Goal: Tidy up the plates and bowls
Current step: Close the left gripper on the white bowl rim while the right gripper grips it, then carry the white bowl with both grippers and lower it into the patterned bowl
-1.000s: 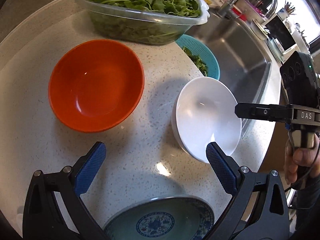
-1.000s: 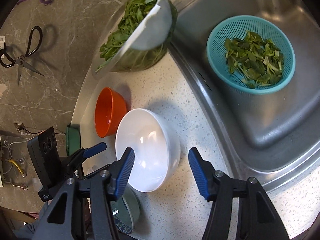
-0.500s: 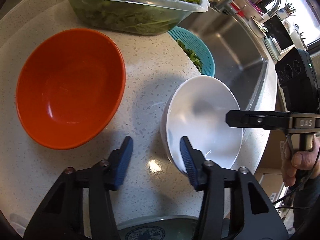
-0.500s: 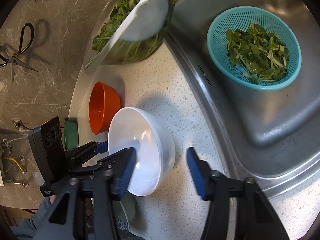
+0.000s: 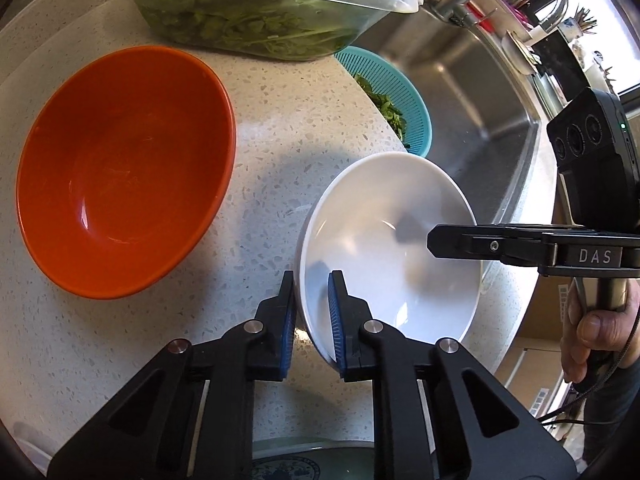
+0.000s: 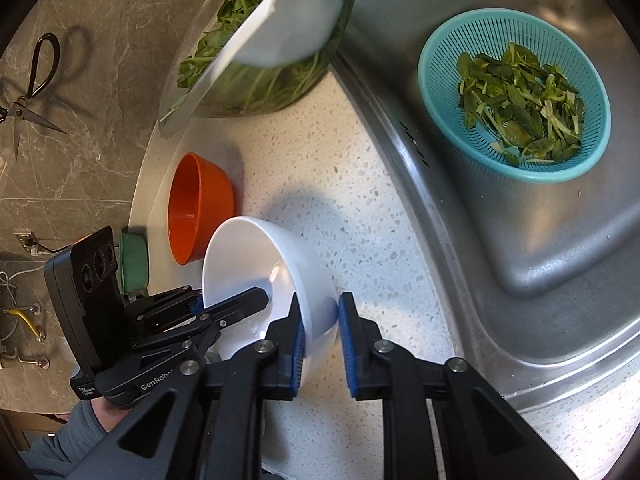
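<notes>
A white bowl (image 5: 392, 248) stands on the speckled counter by the sink edge. My left gripper (image 5: 312, 320) straddles its near rim, one blue pad inside and one outside, jaws closing onto the wall. From the opposite side my right gripper (image 6: 322, 340) pinches the same white bowl (image 6: 256, 264) across its wall, jaws also closing. Its black finger (image 5: 448, 240) reaches over the bowl in the left wrist view. An orange bowl (image 5: 124, 168) sits empty to the left. A blue-patterned plate (image 5: 288, 466) peeks out under my left gripper.
A clear tub of leafy greens (image 5: 256, 12) stands behind the bowls. A teal colander (image 6: 516, 100) with greens sits in the steel sink (image 6: 540, 260). A green dish (image 6: 134, 264) lies past the orange bowl. Scissors (image 6: 28, 92) hang on the marble wall. A hand (image 5: 592, 320) holds the right gripper.
Both grippers went from wide open to nearly shut across the white bowl's rim. My left gripper moved forward and down, away from the patterned plate toward the bowl.
</notes>
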Action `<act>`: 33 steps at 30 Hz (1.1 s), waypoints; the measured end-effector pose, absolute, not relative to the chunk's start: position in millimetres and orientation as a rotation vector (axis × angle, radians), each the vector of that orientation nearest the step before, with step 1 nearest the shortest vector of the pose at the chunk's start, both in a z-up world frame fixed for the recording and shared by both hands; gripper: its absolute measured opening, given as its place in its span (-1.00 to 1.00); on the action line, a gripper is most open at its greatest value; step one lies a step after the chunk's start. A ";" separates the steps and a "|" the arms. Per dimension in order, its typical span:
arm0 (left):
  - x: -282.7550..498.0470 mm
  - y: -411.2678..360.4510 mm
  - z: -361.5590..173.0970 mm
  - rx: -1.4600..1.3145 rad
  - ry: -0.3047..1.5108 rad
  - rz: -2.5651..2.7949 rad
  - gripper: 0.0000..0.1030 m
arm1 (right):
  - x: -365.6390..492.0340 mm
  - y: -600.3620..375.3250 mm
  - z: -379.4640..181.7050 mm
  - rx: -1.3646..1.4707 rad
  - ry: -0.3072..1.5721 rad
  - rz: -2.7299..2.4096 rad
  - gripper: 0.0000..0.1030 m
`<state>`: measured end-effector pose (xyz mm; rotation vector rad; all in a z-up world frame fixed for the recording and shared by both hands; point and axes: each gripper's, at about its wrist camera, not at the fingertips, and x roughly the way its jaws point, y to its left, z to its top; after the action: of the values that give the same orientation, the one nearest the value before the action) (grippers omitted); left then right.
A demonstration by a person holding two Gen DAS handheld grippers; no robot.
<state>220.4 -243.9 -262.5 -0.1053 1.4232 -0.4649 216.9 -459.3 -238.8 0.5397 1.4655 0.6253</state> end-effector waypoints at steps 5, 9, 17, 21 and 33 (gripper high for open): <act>213.5 -237.6 -258.3 -0.123 1.422 -0.459 -0.73 | 217.2 -460.0 -238.1 0.540 1.467 0.625 -0.64; 209.4 -233.4 -250.3 -0.132 1.414 -0.452 -0.73 | 216.8 -460.2 -233.5 0.537 1.467 0.638 -0.64; 191.0 -214.9 -209.8 -0.157 1.349 -0.415 -0.73 | 204.8 -444.3 -201.1 0.497 1.440 0.711 -0.64; 169.8 -195.6 -187.3 -0.165 1.317 -0.383 -0.72 | 190.6 -427.8 -183.0 0.471 1.424 0.762 -0.64; 85.1 -132.2 -160.9 -0.190 1.264 -0.353 -0.72 | 126.1 -374.1 -165.9 0.432 1.440 0.816 -0.64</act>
<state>85.1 -132.2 -160.9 -0.1898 1.2637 -0.3534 126.1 -374.1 -165.9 0.4317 1.4399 0.8165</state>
